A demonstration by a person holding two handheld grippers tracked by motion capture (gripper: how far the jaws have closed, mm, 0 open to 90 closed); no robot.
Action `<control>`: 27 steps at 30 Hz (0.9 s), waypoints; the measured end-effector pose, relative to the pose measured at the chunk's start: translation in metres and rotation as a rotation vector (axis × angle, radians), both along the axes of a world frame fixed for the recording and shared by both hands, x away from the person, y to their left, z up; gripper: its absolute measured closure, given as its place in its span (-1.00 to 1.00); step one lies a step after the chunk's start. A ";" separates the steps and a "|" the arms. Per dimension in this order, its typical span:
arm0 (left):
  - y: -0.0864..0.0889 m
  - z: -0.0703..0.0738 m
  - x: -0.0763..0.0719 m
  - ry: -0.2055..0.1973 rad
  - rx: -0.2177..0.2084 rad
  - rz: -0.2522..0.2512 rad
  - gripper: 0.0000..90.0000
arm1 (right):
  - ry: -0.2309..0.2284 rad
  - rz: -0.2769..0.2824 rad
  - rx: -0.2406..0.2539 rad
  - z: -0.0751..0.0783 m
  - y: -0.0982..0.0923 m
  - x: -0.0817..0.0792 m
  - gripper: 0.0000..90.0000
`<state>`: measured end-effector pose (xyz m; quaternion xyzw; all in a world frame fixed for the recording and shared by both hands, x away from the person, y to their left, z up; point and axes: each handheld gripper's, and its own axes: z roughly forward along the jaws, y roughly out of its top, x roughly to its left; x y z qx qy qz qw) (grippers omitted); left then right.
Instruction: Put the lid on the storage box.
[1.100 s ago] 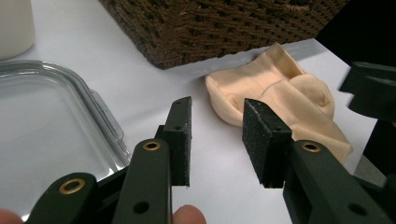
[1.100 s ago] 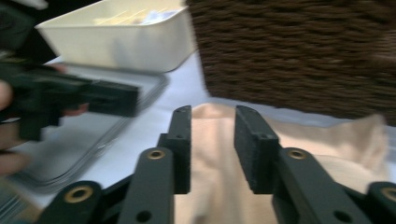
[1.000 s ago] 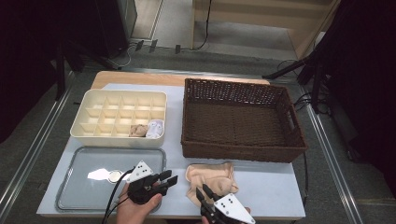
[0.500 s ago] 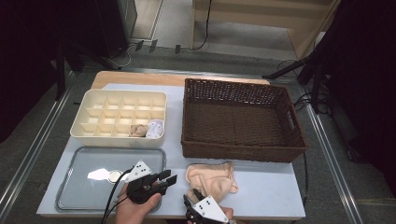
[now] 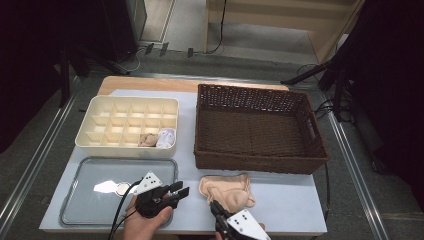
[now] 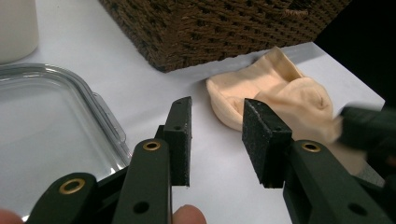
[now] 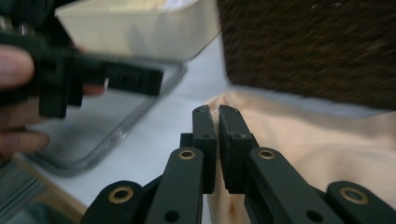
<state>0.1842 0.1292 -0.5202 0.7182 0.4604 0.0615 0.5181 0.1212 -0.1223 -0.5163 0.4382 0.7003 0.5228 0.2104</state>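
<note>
A peach sock (image 5: 227, 190) lies crumpled on the white table in front of the wicker basket. My right gripper (image 5: 214, 205) comes in from the near edge at the sock's near-left corner. In the right gripper view its jaws (image 7: 215, 109) have just been closing and stand together over the sock (image 7: 303, 135), with a thin pale fold of it between the pads. My left gripper (image 5: 184, 189) rests left of the sock, pointing at it. In the left gripper view its jaws (image 6: 218, 105) are open with nothing between them, and the sock (image 6: 280, 93) lies just beyond the tips.
A dark wicker basket (image 5: 260, 162) stands at the back right. A cream divider box (image 5: 125, 150) at the back left holds two rolled socks in its near compartments. A clear lidded tray (image 5: 65, 210) lies at the front left beside my left hand.
My right gripper swung a little left and then came back to the sock's near corner, and its jaws went from apart to together. The left gripper stayed put.
</note>
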 end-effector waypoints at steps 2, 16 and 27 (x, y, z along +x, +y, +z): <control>-0.001 0.000 0.000 0.002 0.001 -0.002 0.44 | -0.026 -0.032 0.026 0.007 -0.012 -0.002 0.94; -0.013 0.000 0.000 -0.004 -0.002 -0.032 0.44 | -0.036 -0.289 0.135 0.015 -0.107 0.006 0.94; -0.020 -0.001 0.000 -0.003 0.005 -0.047 0.44 | 0.034 -0.497 0.155 -0.007 -0.177 0.024 0.93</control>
